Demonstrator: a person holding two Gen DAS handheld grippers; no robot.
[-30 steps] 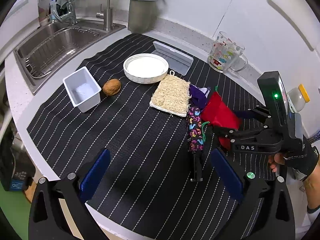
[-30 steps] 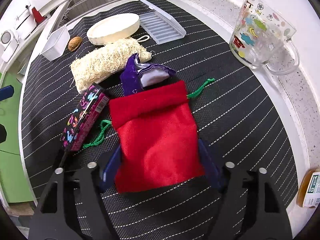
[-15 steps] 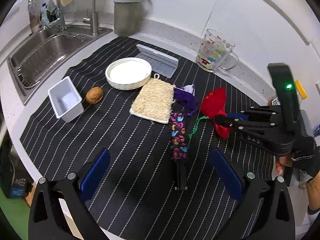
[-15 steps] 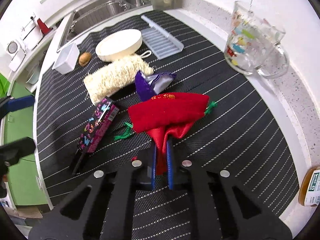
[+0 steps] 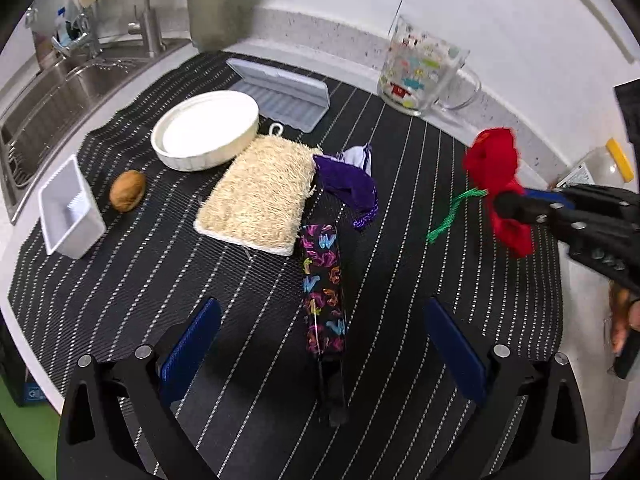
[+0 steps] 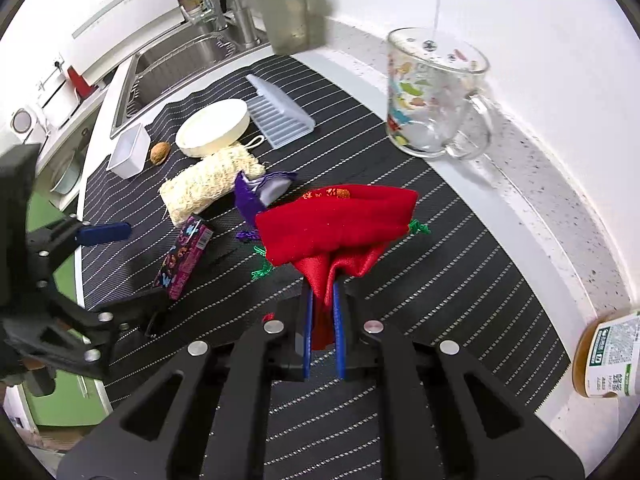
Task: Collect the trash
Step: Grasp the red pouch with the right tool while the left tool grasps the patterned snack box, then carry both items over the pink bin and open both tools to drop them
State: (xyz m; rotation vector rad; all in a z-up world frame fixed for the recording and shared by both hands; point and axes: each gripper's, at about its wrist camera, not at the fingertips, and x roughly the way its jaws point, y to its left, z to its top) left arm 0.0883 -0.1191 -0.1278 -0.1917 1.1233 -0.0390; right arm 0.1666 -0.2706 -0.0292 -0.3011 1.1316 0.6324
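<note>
On the striped black mat (image 5: 132, 280) — largest item — the loofah pad (image 5: 256, 196) lies at centre, the white dish (image 5: 206, 128) at its 11 o'clock. The red pouch (image 6: 336, 224) hangs clear of the mat, pinched between the blue pads of the right gripper (image 6: 321, 308). The left gripper (image 5: 320, 344) stands wide, empty, over the patterned wrapper (image 5: 322, 280) — a walnut (image 5: 128, 190) lies at the loofah pad's 9 o'clock.
</note>
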